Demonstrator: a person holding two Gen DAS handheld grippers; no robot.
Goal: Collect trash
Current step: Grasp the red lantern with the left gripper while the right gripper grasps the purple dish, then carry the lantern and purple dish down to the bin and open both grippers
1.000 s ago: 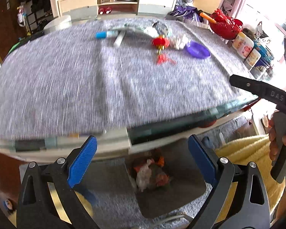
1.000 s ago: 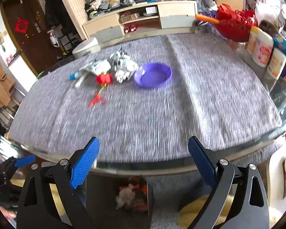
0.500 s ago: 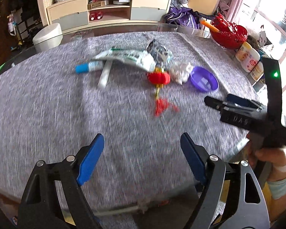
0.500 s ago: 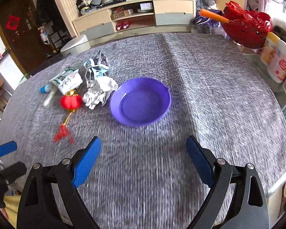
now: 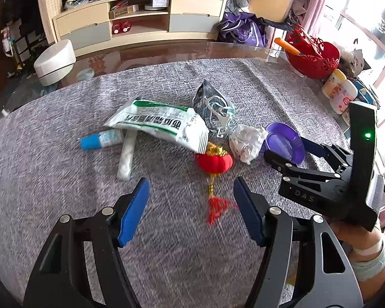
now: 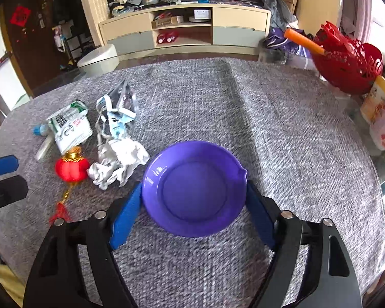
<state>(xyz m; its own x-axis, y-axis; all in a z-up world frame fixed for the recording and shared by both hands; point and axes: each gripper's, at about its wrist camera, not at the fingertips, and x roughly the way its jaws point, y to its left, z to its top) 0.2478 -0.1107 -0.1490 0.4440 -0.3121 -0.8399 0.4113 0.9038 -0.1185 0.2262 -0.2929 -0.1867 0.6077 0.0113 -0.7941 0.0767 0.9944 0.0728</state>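
On the grey tablecloth lie a red lantern ornament (image 5: 214, 161) with a tassel, a crumpled white paper (image 5: 246, 142), a white-green packet (image 5: 159, 124), a torn clear wrapper (image 5: 214, 107), a blue-capped tube (image 5: 100, 140) and a white stick (image 5: 127, 154). My left gripper (image 5: 191, 211) is open, just short of the lantern. My right gripper (image 6: 193, 213) is open, its blue pads on either side of a purple dish (image 6: 193, 187). The lantern (image 6: 71, 168) and crumpled paper (image 6: 118, 163) show left of the dish.
A red basket (image 6: 351, 60) with an orange stick and several white jars (image 6: 381, 118) stand at the table's right edge. A low cabinet (image 6: 184, 29) and a white round bin (image 5: 55, 60) stand beyond the table.
Both grippers have moved forward from the table's near edge over the cloth. The left one has come close to the lantern; the right one has come around the purple dish.
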